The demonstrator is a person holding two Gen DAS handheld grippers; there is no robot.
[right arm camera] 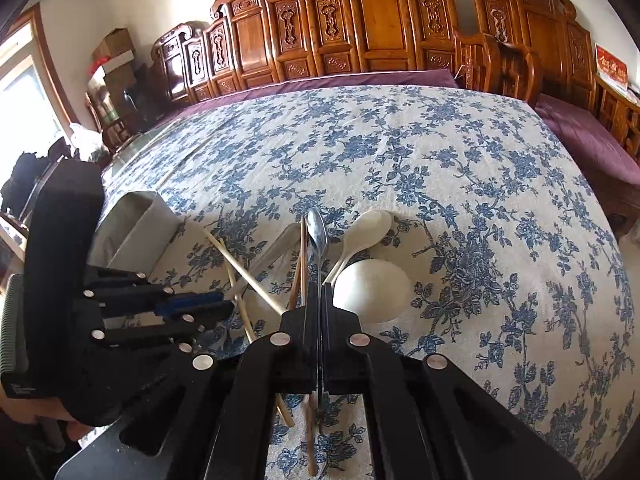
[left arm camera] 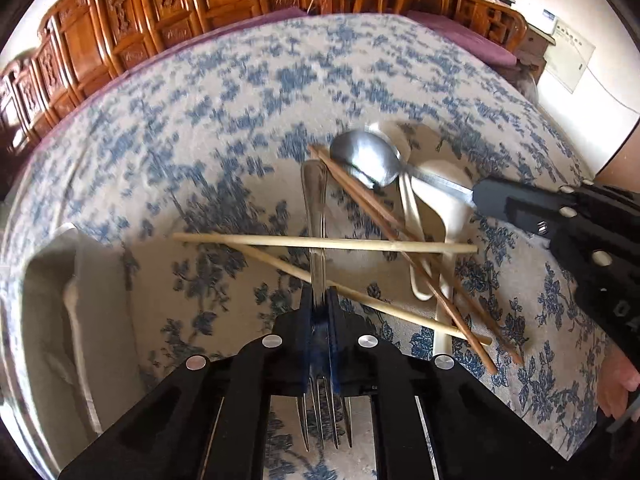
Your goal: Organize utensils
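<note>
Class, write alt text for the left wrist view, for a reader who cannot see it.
The left gripper is shut on a steel fork above a blue-and-white floral tablecloth. Beyond lie crossed pale bamboo chopsticks, dark wooden chopsticks and white plastic spoons; the right gripper holds a steel spoon.

I am working in what is looking like a home living or dining room: carved wooden chairs (right arm camera: 372, 36) lining the wall, purple seat cushions (right arm camera: 592, 148), a blue-floral tablecloth (right arm camera: 440, 168) covering the table.
</note>
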